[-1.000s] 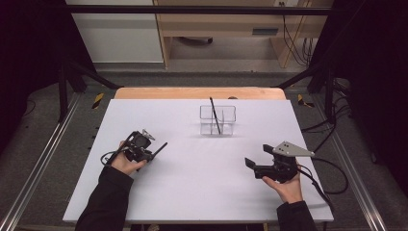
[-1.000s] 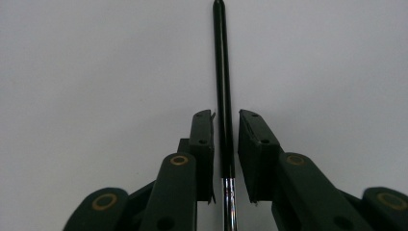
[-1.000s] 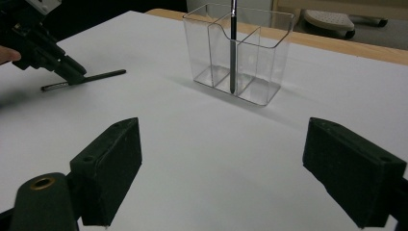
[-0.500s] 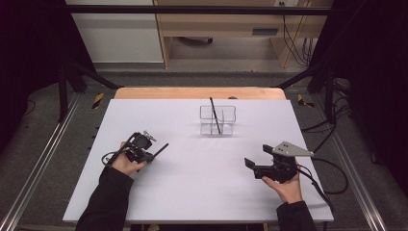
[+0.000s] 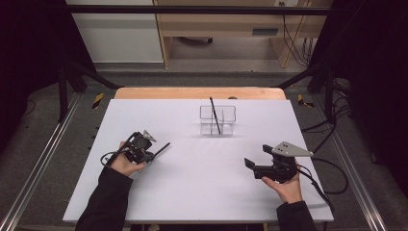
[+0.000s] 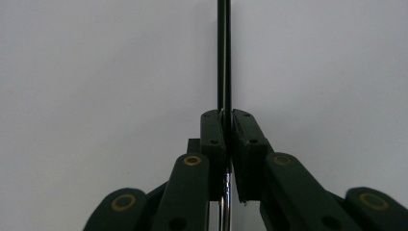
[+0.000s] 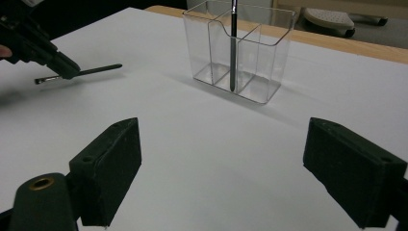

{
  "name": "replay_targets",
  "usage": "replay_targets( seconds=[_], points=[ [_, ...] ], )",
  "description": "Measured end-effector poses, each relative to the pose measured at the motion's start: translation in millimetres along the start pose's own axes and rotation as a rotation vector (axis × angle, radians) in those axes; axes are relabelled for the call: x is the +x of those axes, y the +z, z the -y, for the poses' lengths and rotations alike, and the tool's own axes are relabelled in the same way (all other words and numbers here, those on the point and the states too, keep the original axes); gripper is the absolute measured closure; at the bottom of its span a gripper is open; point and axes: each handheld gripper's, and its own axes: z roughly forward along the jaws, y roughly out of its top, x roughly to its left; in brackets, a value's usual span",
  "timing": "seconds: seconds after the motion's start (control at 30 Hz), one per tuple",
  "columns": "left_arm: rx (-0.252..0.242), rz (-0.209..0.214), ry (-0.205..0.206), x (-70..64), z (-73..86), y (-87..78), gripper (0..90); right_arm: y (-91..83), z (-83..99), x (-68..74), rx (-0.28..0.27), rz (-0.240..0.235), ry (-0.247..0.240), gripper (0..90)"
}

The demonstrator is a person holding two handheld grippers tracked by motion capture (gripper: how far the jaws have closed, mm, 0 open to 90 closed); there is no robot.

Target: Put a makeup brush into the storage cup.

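My left gripper [image 5: 152, 153] rests at the left of the white table [image 5: 192, 192], shut on a thin black brush [image 5: 163, 146] that points up and to the right. In the left gripper view the jaws [image 6: 224, 126] pinch the brush handle [image 6: 223, 53], and a metal ferrule shows below the pads. My right gripper [image 5: 258, 156] hovers at the right of the table with its jaws wide apart and nothing between them [image 7: 231, 178]. A clear divided holder [image 5: 218, 120] stands toward the far middle with a second black brush [image 5: 215, 114] leaning in it.
The right gripper view shows the clear holder [image 7: 240, 48] ahead with its brush [image 7: 233, 43] upright in the middle compartment, and the left gripper [image 7: 38, 43] with its brush [image 7: 91, 71] off to the left. A wooden strip [image 5: 197, 93] borders the far table edge.
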Motion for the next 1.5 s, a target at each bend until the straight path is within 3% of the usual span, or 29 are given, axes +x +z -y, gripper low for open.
replay_targets(
  seconds=[0.67, 0.93, 1.5],
  points=[
    [-0.164, 0.124, 0.124, -34.8, -11.2, -41.7, 83.6, -1.1, -13.7, 13.5, 0.023, 0.037, -0.103, 12.9],
    [-0.214, 0.168, 0.174, -48.7, -15.5, -55.5, 83.6, 3.2, -31.4, 26.3, 0.067, 0.05, -0.201, 12.4],
    [-0.242, 0.206, 0.269, -71.5, -25.8, -67.1, 83.6, 16.6, -58.4, 62.9, 0.155, 0.069, -0.417, 10.9]
  ],
)
